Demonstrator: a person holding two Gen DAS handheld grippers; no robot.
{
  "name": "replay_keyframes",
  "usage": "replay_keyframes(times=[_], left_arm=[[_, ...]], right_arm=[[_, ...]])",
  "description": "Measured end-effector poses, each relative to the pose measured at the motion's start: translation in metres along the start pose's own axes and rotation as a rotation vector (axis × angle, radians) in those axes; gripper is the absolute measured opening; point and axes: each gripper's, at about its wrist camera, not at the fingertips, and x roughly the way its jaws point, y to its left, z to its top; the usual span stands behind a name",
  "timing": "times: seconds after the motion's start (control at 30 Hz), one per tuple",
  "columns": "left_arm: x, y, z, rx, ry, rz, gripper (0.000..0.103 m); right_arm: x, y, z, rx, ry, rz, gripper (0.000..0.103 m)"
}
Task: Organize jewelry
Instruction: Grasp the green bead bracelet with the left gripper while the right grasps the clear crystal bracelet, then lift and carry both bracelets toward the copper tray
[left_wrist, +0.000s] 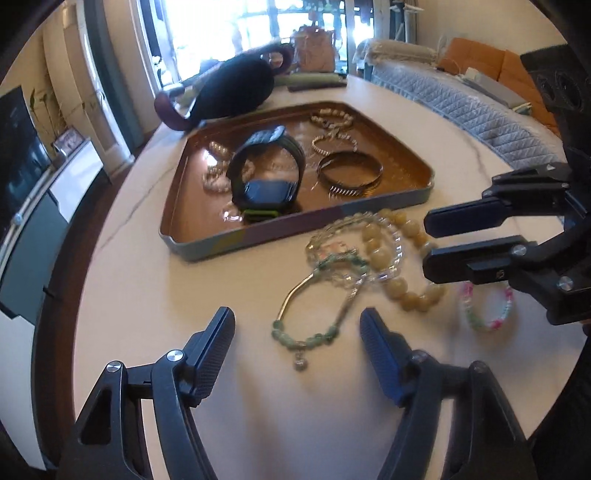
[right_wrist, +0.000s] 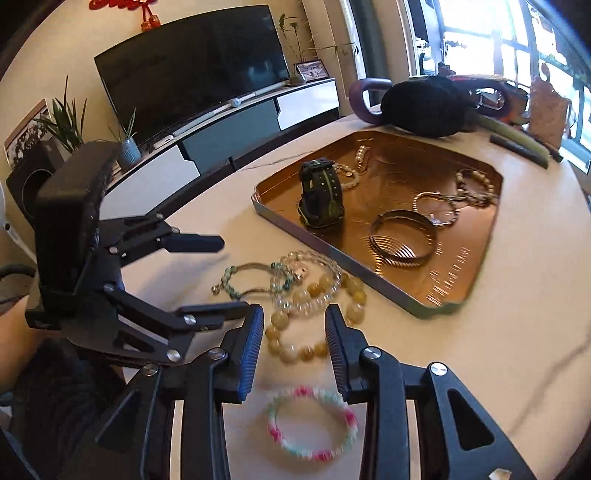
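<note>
The left gripper (left_wrist: 297, 328) is hovering with its jaws spread wide and gripping nothing; the green-beaded bracelet with a silver bar (left_wrist: 314, 314) is lying on the pale marble counter (left_wrist: 147, 280) just ahead, between them. The right gripper (right_wrist: 293, 325) is holding its jaws parted and empty over the yellow round-bead bracelet (right_wrist: 314, 321), while the pink, white and mint beaded bracelet (right_wrist: 312, 422) is lying beneath them, nearer the camera. Farther ahead of both jaws, the copper-coloured metal tray (right_wrist: 458, 273) is carrying a dark green watch (right_wrist: 321, 195) and bangles.
</note>
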Motion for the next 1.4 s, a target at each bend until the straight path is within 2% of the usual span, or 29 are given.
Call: replay_keyframes(times=[0.03, 0.1, 0.13, 0.2, 0.27, 0.4, 0.53, 0.6, 0.73, 0.77, 0.8, 0.83, 0.87, 0.9, 1.07, 1.13, 1.23, 1.3, 1.33, 1.4], left_arm=[[0.0, 0.003, 0.0, -0.012, 0.004, -0.014, 0.065], [0.003, 0.011, 0.003, -0.05, 0.004, -0.067, 0.044], [0.003, 0.012, 0.003, -0.054, 0.0, -0.061, 0.039], [0.002, 0.016, 0.004, -0.064, -0.004, -0.076, 0.014], [0.003, 0.02, 0.005, -0.09, 0.003, -0.09, 0.009], [0.004, 0.022, 0.007, -0.106, 0.01, -0.092, 0.008], [0.004, 0.023, 0.006, -0.124, 0.024, -0.088, 0.008], [0.003, 0.023, 0.006, -0.123, 0.024, -0.08, 0.008], [0.002, 0.024, 0.003, -0.135, 0.032, -0.075, 0.008], [0.001, 0.024, 0.002, -0.136, 0.031, -0.076, 0.008], [0.0, 0.024, 0.002, -0.138, 0.029, -0.077, 0.008], [-0.001, 0.024, 0.002, -0.14, 0.023, -0.073, 0.008], [-0.004, 0.024, 0.002, -0.139, 0.008, -0.072, 0.006], [-0.007, 0.024, 0.003, -0.135, -0.009, -0.071, 0.003], [-0.028, 0.024, 0.01, -0.156, -0.096, -0.067, 0.001], [-0.032, 0.026, 0.011, -0.167, -0.105, -0.068, 0.001], [-0.031, 0.022, 0.01, -0.151, -0.089, -0.106, 0.001], [-0.029, 0.014, 0.007, -0.122, -0.064, -0.089, 0.006], [-0.025, 0.011, 0.006, -0.108, -0.042, -0.072, 0.009], [-0.021, 0.008, 0.003, -0.076, -0.025, -0.056, 0.023]], right_arm=[[0.005, -0.002, 0.002, 0.01, 0.005, 0.014, 0.032], [0.016, -0.007, 0.006, 0.046, 0.027, 0.032, 0.03], [0.02, -0.01, 0.007, 0.061, 0.037, 0.034, 0.029], [0.026, -0.014, 0.006, 0.082, 0.056, 0.052, 0.026], [0.025, -0.017, 0.005, 0.096, 0.055, 0.061, 0.025], [0.023, -0.018, 0.005, 0.11, 0.057, 0.047, 0.025], [0.012, -0.019, 0.011, 0.099, 0.002, 0.029, 0.025], [0.025, -0.02, 0.011, 0.086, 0.058, 0.009, 0.024], [0.029, -0.028, 0.012, 0.114, 0.057, -0.009, 0.017], [0.029, -0.03, 0.012, 0.125, 0.056, -0.004, 0.009], [0.03, -0.031, 0.012, 0.135, 0.058, 0.011, 0.009], [0.029, -0.032, 0.011, 0.14, 0.057, 0.017, 0.008], [0.028, -0.031, 0.011, 0.133, 0.05, 0.008, 0.001], [0.026, -0.029, 0.011, 0.126, 0.042, -0.003, 0.0], [0.01, -0.019, 0.017, 0.084, -0.019, 0.002, 0.0], [0.005, -0.016, 0.019, 0.078, -0.037, -0.009, 0.0], [0.011, -0.018, 0.013, 0.086, 0.0, -0.018, 0.0], [0.016, -0.019, 0.009, 0.098, 0.021, -0.02, 0.007], [0.02, -0.019, 0.008, 0.099, 0.034, -0.016, 0.007], [0.021, -0.019, 0.007, 0.095, 0.038, -0.038, 0.007]])
